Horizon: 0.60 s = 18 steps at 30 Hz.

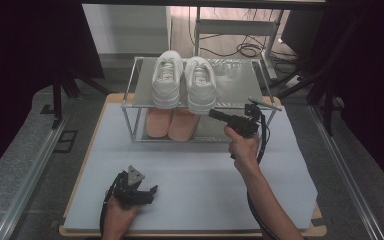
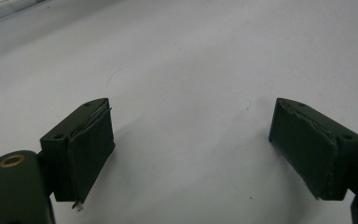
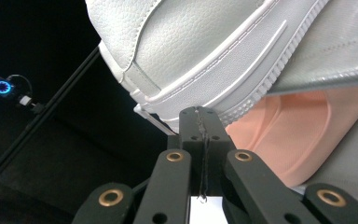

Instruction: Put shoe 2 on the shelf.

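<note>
pale mat (image 1: 190, 175) on table, dark room; left gripper (image 1: 150, 191) jaws apart, empty; right gripper (image 1: 214, 114) jaws together beside white shoe (image 1: 201, 85) on rack (image 1: 240, 80).

Grained white leather shoe (image 3: 205, 42), matt peach slipper (image 3: 298, 135) — metal rack (image 1: 140, 97)
</note>
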Tool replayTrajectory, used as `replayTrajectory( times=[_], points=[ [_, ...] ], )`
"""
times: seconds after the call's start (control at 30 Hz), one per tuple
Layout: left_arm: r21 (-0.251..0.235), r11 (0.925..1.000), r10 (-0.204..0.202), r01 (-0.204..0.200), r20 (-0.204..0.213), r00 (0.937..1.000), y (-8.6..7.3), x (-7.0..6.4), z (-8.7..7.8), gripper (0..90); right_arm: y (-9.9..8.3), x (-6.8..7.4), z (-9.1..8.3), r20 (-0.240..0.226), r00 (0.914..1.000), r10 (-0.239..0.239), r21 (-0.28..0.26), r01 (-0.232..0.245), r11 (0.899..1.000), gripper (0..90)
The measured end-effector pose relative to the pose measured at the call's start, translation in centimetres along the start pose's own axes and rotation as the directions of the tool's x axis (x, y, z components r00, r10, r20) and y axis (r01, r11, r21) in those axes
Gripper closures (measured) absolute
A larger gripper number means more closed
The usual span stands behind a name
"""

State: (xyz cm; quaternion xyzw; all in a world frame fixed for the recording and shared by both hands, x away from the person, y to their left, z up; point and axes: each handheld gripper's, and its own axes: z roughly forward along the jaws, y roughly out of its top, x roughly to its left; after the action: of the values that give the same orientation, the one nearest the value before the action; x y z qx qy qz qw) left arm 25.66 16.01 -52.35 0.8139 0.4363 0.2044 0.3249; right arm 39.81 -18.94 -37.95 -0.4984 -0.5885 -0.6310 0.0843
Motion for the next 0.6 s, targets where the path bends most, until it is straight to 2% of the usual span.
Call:
replayTrajectory(
  times=[0.23,0.6],
  points=[
    [-0.002,1.0000,0.001,-0.001,-0.001,1.0000,0.0,0.0,0.0,13.7,0.3,-0.2,1.5,0.009,0.9998,-0.017,-0.001,0.017,1.000,90.0],
    [-0.001,1.0000,0.001,-0.001,-0.001,1.0000,0.0,0.0,0.0,13.6,0.5,-0.1,2.5,0.016,0.9992,-0.036,-0.015,0.036,0.999,90.0]
  ],
)
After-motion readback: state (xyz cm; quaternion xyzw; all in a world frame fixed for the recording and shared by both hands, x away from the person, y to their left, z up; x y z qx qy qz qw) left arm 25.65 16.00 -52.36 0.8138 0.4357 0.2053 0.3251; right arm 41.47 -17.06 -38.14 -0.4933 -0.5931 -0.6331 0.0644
